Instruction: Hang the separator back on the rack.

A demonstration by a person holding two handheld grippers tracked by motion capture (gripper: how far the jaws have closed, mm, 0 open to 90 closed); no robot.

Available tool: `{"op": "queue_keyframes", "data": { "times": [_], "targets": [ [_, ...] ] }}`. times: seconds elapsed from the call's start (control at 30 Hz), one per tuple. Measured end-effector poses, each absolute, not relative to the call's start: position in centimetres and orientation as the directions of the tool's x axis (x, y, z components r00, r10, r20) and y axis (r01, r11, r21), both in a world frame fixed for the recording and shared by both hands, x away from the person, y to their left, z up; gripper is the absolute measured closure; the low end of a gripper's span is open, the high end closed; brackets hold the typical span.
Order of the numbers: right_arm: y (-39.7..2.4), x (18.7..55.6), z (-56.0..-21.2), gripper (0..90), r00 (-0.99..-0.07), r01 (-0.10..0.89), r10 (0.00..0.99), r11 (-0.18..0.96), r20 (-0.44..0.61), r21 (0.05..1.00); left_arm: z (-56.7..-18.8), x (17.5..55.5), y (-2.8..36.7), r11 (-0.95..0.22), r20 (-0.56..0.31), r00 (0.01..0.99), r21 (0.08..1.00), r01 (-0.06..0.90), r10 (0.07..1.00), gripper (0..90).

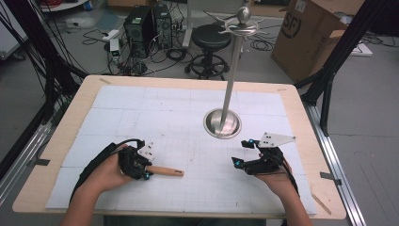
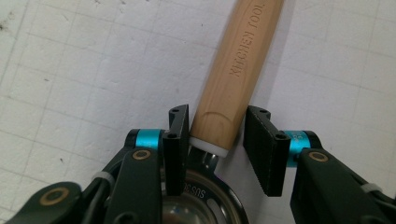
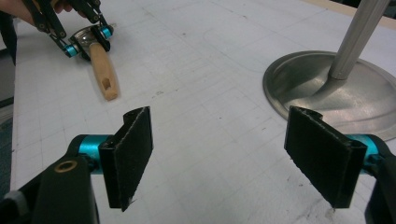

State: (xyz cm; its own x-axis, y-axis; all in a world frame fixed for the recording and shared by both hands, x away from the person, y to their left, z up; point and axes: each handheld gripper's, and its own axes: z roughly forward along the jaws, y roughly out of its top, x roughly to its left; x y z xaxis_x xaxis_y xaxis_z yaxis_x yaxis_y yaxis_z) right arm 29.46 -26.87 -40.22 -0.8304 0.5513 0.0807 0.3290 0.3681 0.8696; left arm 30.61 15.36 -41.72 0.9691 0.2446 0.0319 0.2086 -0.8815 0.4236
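Both claws low, left claw [image 1: 147,175] astride handle [image 1: 167,172].

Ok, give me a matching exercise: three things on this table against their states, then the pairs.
Things:
1. left gripper
2. right gripper
3. metal stand

States:
A. upright on a round base
B. jaws wide apart, nothing between them
C. jaws around the wooden handle, right pad apart from it

Pairs: 1-C, 2-B, 3-A
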Motion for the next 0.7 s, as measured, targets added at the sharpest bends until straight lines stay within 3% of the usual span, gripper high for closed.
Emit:
{"op": "queue_keyframes", "data": {
  "times": [0.37, 0.7],
  "targets": [
    [-26.39, 29.60, -40.48, 23.4, -0.828, 0.336, 0.554, 0.377, 0.080, 0.863, -41.76, 31.27, 15.19, -0.876, -0.016, 0.963, 0.410, 0.253, 0.271, 62.3],
    [-26.35, 29.63, -40.29, 23.6, -0.829, 0.335, 0.553, 0.373, 0.082, 0.865, -41.90, 31.17, 15.48, -0.856, -0.021, 0.959, 0.446, 0.261, 0.282, 68.6]
  ]
}}
